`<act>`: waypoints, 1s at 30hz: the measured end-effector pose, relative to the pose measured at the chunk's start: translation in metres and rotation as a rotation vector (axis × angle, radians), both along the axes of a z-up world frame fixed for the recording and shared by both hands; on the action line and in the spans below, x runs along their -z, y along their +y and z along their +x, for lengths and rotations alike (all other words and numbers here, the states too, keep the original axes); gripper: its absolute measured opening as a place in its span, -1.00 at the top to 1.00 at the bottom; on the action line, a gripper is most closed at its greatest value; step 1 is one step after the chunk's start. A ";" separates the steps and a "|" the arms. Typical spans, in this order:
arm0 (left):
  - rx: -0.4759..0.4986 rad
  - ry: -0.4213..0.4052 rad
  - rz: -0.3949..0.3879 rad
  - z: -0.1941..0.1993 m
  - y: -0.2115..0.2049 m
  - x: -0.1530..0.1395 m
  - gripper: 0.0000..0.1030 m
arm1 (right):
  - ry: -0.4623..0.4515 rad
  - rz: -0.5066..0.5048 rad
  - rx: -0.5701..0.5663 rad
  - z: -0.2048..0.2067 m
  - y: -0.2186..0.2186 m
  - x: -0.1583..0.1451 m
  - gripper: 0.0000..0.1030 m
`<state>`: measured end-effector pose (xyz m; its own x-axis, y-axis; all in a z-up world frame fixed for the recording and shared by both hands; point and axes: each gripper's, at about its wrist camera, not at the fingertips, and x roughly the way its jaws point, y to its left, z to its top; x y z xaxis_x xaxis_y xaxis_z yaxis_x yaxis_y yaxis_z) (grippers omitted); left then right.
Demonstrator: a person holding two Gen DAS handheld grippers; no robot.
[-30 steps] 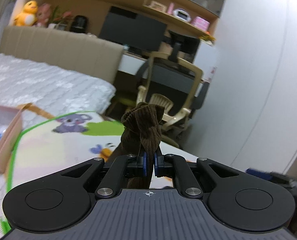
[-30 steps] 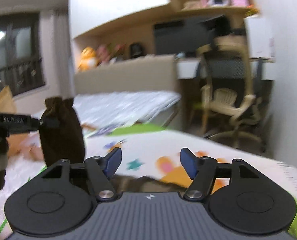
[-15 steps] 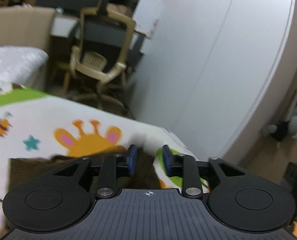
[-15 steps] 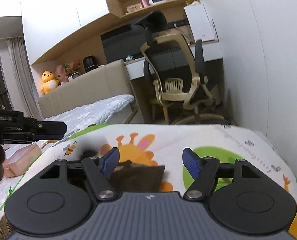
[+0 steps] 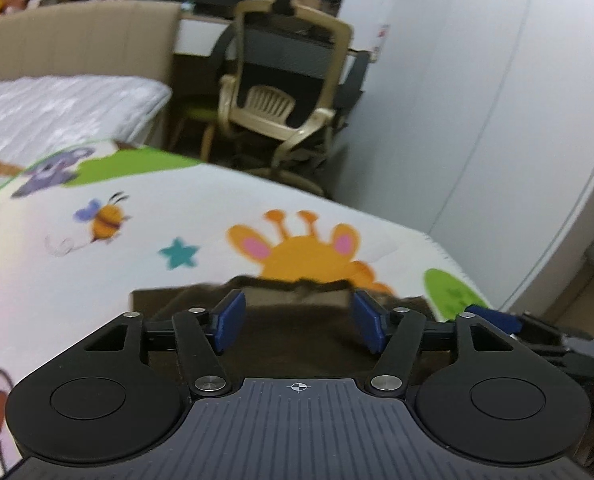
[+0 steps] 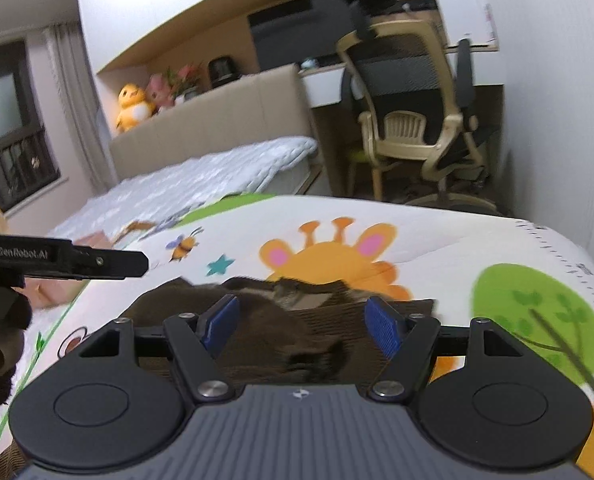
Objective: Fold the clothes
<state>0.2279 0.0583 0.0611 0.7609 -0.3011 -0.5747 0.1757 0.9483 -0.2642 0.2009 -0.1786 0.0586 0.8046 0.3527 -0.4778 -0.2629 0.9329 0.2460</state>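
A brown corduroy garment (image 5: 297, 344) lies flat on the cartoon-print mat (image 5: 97, 280), its far edge folded to show a lighter inner band. My left gripper (image 5: 297, 308) hovers just over it, jaws opening, blue pads apart and pressing on nothing. In the right wrist view the same garment (image 6: 265, 320) spreads under my right gripper (image 6: 301, 316), which is open with only cloth below it. The left gripper's finger (image 6: 137, 265) juts in from the left there. The right gripper's blue pad (image 5: 493, 318) shows at the right edge of the left wrist view.
A beige office chair (image 6: 417, 120) stands past the mat's far edge, beside a white wardrobe wall (image 5: 477, 120). A bed with a quilted cover (image 6: 217, 176) runs along the left. A pink box (image 6: 57, 288) sits by the mat's left side.
The left gripper, earlier shut on the raised brown garment, has let it go and spread its jaws. The garment now lies on the mat. Both grippers have sunk toward it.
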 end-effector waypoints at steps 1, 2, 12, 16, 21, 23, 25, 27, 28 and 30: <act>-0.006 0.006 -0.002 0.000 0.006 0.004 -0.34 | 0.006 -0.010 -0.012 0.002 0.008 0.000 -0.37; -0.010 0.012 -0.003 0.001 0.012 0.008 -0.35 | 0.013 -0.021 -0.025 0.005 0.016 -0.001 -0.37; 0.003 0.062 -0.028 -0.005 0.053 0.040 -0.56 | 0.170 -0.283 -0.107 0.024 0.071 0.041 0.15; -0.018 0.074 0.004 -0.001 0.066 0.049 -0.59 | 0.159 -0.281 -0.101 0.019 0.056 0.040 0.19; -0.073 0.122 -0.011 0.014 0.094 0.058 -0.59 | 0.096 -0.256 -0.016 0.015 0.021 0.011 0.18; -0.063 0.148 -0.060 0.021 0.102 0.060 -0.59 | 0.101 -0.215 0.044 0.021 0.001 0.005 0.13; -0.040 0.176 -0.121 0.030 0.105 0.064 -0.59 | 0.139 -0.126 0.114 0.036 -0.024 0.006 0.10; -0.032 0.208 -0.163 0.044 0.104 0.070 -0.59 | 0.190 -0.032 0.171 0.054 -0.044 0.016 0.10; -0.035 0.222 -0.173 0.051 0.103 0.073 -0.59 | 0.212 -0.008 0.188 0.061 -0.048 0.023 0.10; -0.051 0.249 -0.179 0.063 0.098 0.078 -0.58 | 0.247 0.013 0.204 0.074 -0.049 0.036 0.10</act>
